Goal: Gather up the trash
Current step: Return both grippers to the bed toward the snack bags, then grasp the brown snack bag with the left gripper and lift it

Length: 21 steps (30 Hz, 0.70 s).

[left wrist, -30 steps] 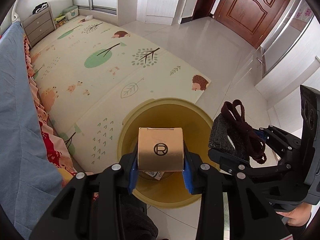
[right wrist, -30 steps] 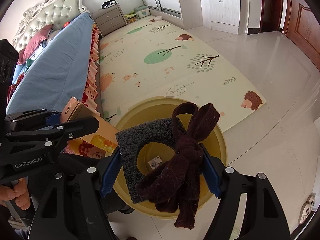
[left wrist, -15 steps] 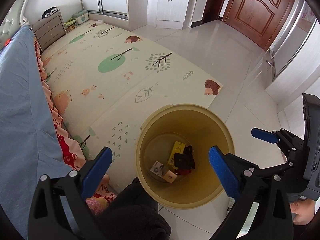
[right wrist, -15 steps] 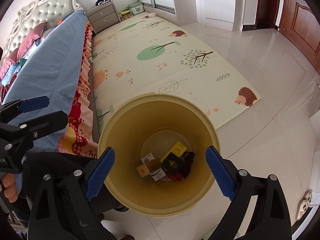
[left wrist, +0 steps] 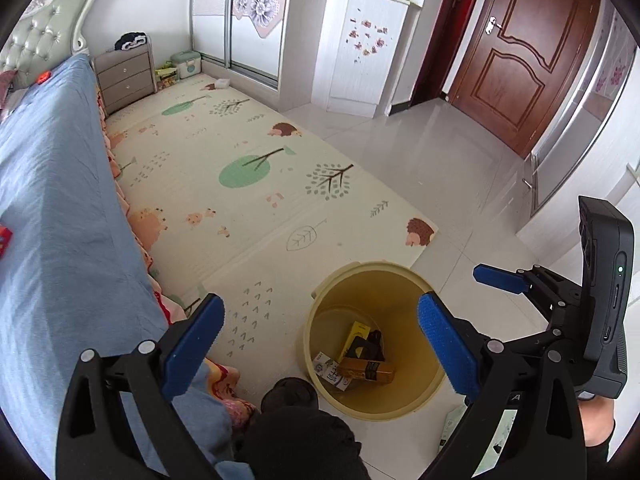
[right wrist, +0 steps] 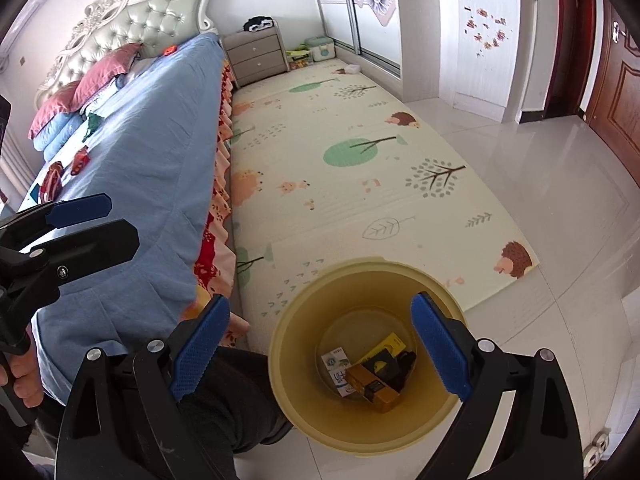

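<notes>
A yellow trash bin [left wrist: 320, 332] stands on the floor at the mat's corner; it also shows in the right wrist view [right wrist: 288, 380]. Inside lie a brown box [left wrist: 366, 370], a yellow-black packet [left wrist: 354, 334], a white carton [left wrist: 328, 372] and a dark fabric piece [left wrist: 376, 344]. The same items show in the right wrist view: brown box [right wrist: 374, 392], white carton [right wrist: 338, 370]. My left gripper [left wrist: 320, 348] is open and empty above the bin. My right gripper [right wrist: 320, 348] is open and empty above it too. Small red items [right wrist: 80, 160] lie on the bed.
A bed with a blue sheet [right wrist: 140, 140] runs along the left. A patterned play mat [left wrist: 240, 184] covers the floor beside it. A grey nightstand [right wrist: 256, 58], white cabinet [left wrist: 360, 48] and brown door [left wrist: 532, 60] stand at the back. The person's dark-clad leg [left wrist: 296, 432] is beside the bin.
Both grippers opened and dropped the brown box and the dark fabric piece into the bin. Both have since risen and tilted up, showing more of the room.
</notes>
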Motion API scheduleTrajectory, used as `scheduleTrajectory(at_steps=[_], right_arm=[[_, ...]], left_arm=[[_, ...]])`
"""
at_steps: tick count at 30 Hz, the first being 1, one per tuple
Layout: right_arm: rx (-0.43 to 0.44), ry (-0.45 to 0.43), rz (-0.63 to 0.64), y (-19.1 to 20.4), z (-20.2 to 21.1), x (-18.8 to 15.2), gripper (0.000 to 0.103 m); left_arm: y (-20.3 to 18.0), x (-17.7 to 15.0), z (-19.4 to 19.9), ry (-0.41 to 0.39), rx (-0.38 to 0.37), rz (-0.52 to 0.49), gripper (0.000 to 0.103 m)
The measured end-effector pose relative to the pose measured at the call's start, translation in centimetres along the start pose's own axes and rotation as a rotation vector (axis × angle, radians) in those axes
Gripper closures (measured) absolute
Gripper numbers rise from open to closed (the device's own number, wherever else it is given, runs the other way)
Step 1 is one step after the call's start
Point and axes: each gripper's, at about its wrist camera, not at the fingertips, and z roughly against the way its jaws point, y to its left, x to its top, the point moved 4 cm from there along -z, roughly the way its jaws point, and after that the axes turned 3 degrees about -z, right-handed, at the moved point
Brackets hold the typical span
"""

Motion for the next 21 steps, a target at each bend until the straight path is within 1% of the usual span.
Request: scheduleTrajectory(at_steps=[5, 10, 14, 16, 21], right_arm=[[0.049, -0.045, 0.072, 5.6, 0.5, 2.6, 0.014], [0.129, -0.070, 0.159, 12.7, 0.3, 4.9, 0.014], [0.211, -0.088, 0.231, 19.2, 0.0, 6.4, 0.014], [0.254, -0.091, 0.258, 22.1, -0.4, 6.9, 0.014], [0.341, -0.074, 0.313, 28.8, -2.1, 7.8, 0.014]], left_arm=[[5.8, -0.3, 4.9, -0.082, 0.106, 0.044, 0.006], [12.7, -1.6, 9.7, -0.136, 0.229, 0.104, 0.005], [18.3, -3.1, 13.2, -0.163, 0.314, 0.172, 0.005], [21.2, -4.0, 14.8, -0.175, 0.353, 0.221, 0.005], [27.8, -6.9, 17.7, -0.181, 0.443, 0.323, 0.005]])
